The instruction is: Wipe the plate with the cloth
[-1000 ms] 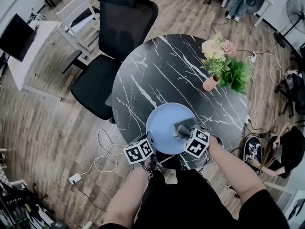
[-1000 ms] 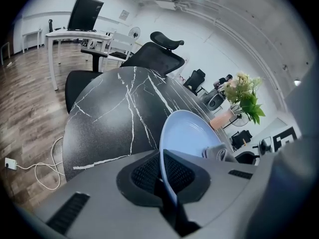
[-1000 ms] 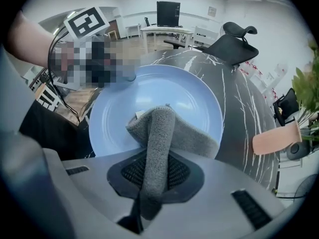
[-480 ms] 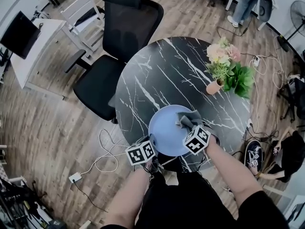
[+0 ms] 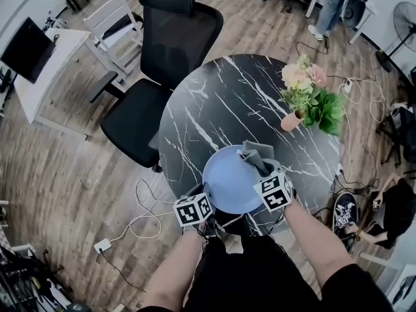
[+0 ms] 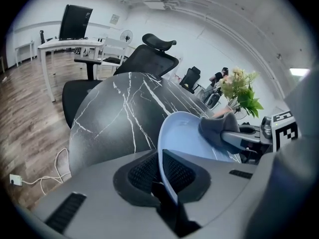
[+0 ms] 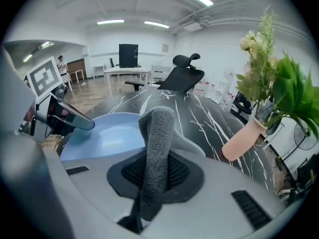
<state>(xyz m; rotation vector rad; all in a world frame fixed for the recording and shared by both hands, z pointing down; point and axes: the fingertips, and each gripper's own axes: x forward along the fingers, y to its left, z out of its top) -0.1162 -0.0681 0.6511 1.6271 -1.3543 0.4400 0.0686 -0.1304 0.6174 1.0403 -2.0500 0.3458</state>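
A light blue plate (image 5: pixel 227 179) is tilted up over the near edge of the round black marble table (image 5: pixel 221 109). My left gripper (image 5: pixel 207 199) is shut on the plate's near left rim; in the left gripper view the rim (image 6: pixel 167 173) runs between the jaws. My right gripper (image 5: pixel 263 169) is shut on a grey cloth (image 5: pixel 255 153), which lies against the plate's far right part. In the right gripper view the cloth (image 7: pixel 157 143) stands up between the jaws, with the plate (image 7: pixel 109 133) behind it on the left.
A pot of pink flowers and green leaves (image 5: pixel 305 96) stands at the table's right side. A black office chair (image 5: pixel 162 57) is at the table's far left. White cables (image 5: pixel 140 213) lie on the wooden floor, and a white desk with a monitor (image 5: pixel 32 51) stands far left.
My right gripper has carried the cloth from the plate's middle toward its far right rim and has rolled. The left gripper and the plate have hardly moved.
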